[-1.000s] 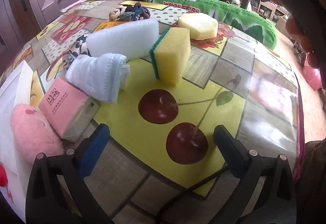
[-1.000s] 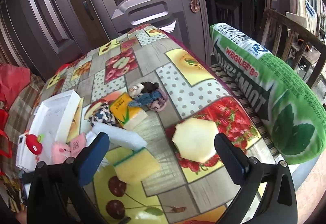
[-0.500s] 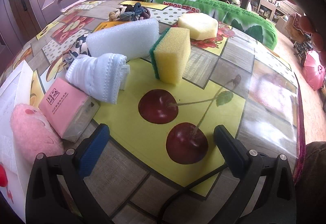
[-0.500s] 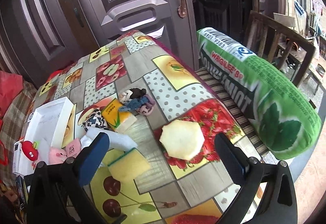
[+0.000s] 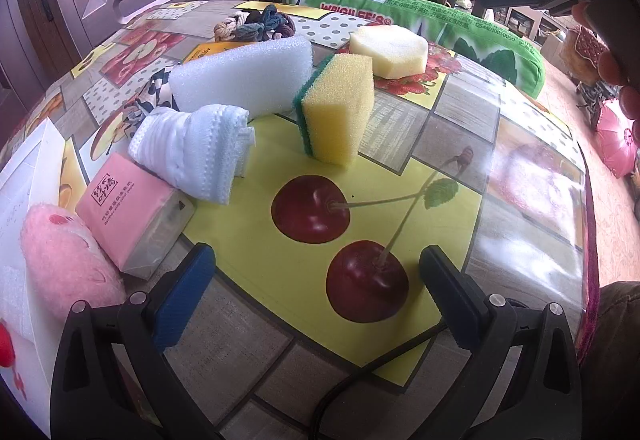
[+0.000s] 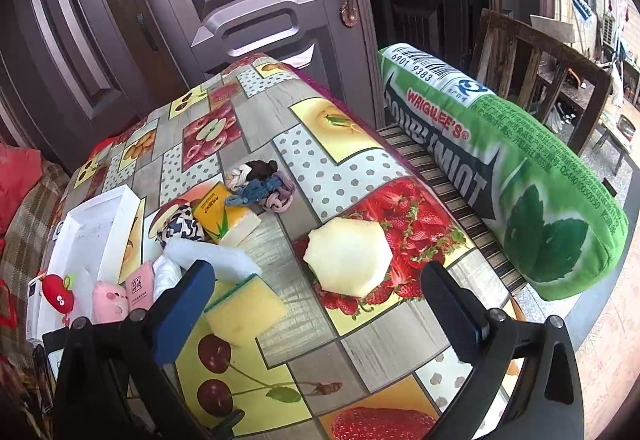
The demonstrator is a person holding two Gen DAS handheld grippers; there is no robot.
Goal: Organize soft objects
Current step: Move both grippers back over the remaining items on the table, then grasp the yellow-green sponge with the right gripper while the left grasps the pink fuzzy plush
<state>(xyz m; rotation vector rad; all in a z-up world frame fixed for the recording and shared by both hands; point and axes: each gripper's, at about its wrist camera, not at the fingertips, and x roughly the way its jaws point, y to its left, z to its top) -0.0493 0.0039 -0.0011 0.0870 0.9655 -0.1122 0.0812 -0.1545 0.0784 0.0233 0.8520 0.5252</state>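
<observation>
**Both grippers open above a table of soft things**

Your left gripper (image 5: 316, 280) sits low at the bottom of its frame with its jaws spread wide and nothing between them, over the cherry print on the tablecloth (image 5: 452, 127). Just past it, at centre frame, the yellow sponge (image 5: 340, 107) stands on edge, its green side facing left. To its left lies the white foam block (image 5: 244, 75), with the rolled white cloth (image 5: 192, 151) touching its front. Further down the left side come the pink tissue pack (image 5: 128, 207) and the pink plush toy (image 5: 64, 260), side by side.

Your right gripper (image 6: 318, 300) is held high, jaws likewise wide apart and empty. Between its fingers in that view lies the pale hexagonal sponge (image 6: 348, 256) on the strawberry print. The hair ties (image 6: 260, 183) are heaped at centre frame, near the yellow tissue pack (image 6: 224, 211). The white box (image 6: 88, 236) sits at the left, and the green pillow (image 6: 520, 175) fills the right.
</observation>
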